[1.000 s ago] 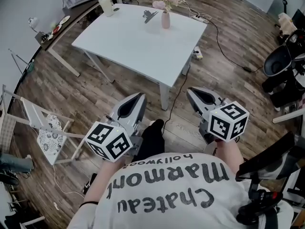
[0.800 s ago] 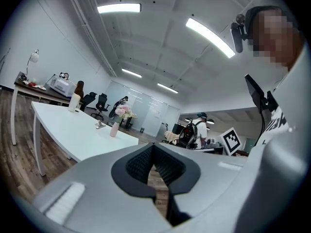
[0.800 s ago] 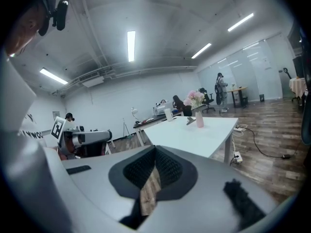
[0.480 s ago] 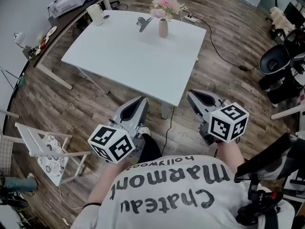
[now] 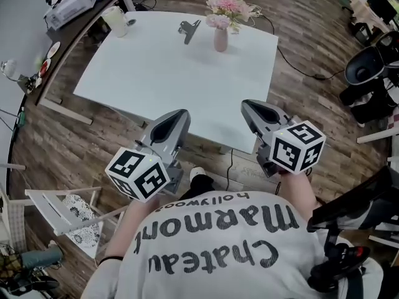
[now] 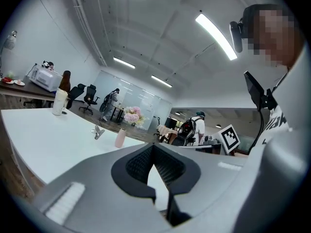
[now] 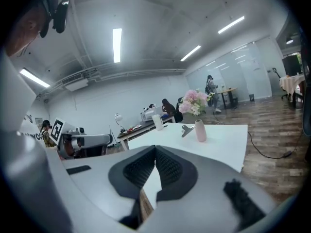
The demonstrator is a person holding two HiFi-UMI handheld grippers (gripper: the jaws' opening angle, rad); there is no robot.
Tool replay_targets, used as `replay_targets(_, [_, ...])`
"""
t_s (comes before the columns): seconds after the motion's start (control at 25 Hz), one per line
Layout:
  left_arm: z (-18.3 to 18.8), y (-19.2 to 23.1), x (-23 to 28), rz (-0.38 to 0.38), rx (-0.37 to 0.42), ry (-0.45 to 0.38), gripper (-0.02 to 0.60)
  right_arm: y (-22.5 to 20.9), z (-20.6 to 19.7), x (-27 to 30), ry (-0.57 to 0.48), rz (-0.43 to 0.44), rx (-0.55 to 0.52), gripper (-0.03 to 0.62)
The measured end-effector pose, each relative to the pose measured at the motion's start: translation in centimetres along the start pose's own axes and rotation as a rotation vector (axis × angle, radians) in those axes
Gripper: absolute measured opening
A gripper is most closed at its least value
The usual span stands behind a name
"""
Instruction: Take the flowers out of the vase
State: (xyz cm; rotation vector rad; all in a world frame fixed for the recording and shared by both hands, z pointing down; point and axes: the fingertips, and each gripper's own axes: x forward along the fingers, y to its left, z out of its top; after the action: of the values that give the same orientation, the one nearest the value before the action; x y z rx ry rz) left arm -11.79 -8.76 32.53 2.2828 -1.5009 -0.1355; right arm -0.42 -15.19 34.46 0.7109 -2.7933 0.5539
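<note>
Presently the vase (image 5: 221, 39) stands upright on the white tabletop (image 5: 156, 80), in the far half and towards the right side as the head view shows it. Its long axis is vertical, with the narrow mouth pointing up. The flowers (image 5: 229, 5) sit in that mouth: pink and pale blooms bunched above the rim, stems down inside the vase, the bunch spreading slightly towards the far right corner. A metal binder clip (image 5: 189, 28) lies on the tabletop near the vase, to its left, not touching it. A pale cup (image 5: 116, 20) stands near the far left corner. The left claw (image 5: 179, 114) is pressed together with nothing between its pads; it is held over the near edge of the tabletop and points across the surface towards the vase. The right claw (image 5: 248, 106) is likewise pressed together and empty, held at the near right edge and pointing the same way. Both claws are well apart from the vase and the flowers. In both gripper views the vase appears beyond the closed pads, far across the tabletop.
</note>
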Motion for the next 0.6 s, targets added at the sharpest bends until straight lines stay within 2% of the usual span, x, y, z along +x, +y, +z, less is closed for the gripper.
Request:
replay_targets(0.4, [4.2,7.3,1.8,-0.079,0.012,0.012,0.002,-0.6,3.5,8.0,-0.052,-0.048,0.036,0.014])
replay_targets(0.6, [4.0,9.0,2.9,-0.122,-0.005,0.048,0.002,-0.9,4.3,10.2,-0.042,-0.072,0.019,0.014])
